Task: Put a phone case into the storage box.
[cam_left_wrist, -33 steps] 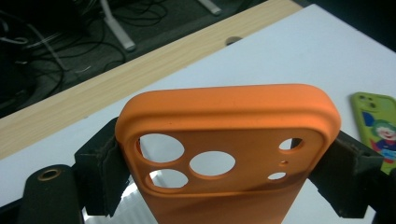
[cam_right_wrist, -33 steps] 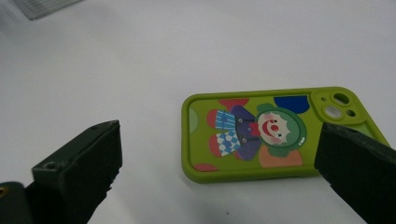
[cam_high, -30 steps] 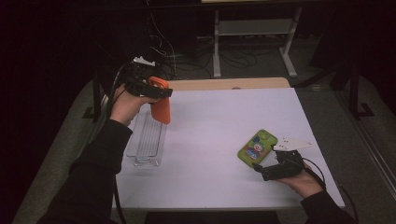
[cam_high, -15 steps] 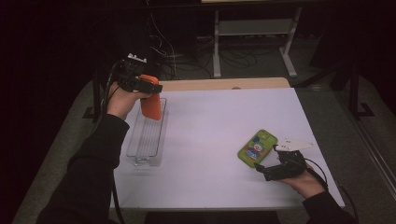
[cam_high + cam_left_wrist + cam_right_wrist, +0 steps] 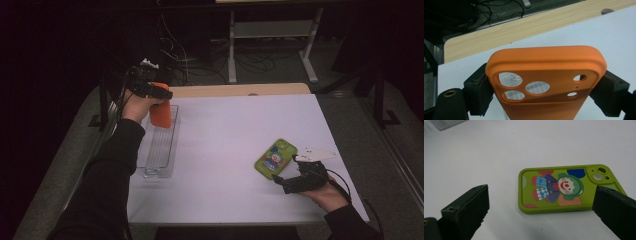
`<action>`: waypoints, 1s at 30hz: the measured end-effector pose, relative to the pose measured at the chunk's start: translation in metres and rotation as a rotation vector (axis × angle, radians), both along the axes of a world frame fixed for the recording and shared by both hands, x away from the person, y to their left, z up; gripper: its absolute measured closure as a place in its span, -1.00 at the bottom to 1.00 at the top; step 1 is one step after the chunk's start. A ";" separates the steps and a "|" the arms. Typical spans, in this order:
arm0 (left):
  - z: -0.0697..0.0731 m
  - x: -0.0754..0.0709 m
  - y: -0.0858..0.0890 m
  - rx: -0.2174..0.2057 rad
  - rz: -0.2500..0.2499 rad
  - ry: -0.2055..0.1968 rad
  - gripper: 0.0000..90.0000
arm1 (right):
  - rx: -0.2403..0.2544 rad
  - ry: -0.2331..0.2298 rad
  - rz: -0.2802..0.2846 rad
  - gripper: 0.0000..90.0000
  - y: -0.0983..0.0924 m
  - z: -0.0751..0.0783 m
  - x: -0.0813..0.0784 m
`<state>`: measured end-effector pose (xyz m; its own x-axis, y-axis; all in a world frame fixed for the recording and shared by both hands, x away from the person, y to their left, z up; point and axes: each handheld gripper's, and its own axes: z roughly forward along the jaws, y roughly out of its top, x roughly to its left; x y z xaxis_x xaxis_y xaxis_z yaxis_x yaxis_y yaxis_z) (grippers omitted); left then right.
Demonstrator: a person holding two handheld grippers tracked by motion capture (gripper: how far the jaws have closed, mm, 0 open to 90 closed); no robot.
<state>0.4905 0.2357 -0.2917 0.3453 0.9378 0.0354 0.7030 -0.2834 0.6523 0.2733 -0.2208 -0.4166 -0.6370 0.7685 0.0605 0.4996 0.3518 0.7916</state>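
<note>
The orange case is gripped by the left tool over the far end of the clear tray and probably must be lowered in, while the right tool is held open near the green case.

Both arms wear dark long sleeves; each hand-held tool is black with blocky, foam-padded jaws and a trailing cable.
</note>
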 end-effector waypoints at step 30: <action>-0.050 0.040 -0.007 0.064 0.122 0.061 -0.66 | 0.010 0.000 0.004 -1.00 -0.001 0.000 0.000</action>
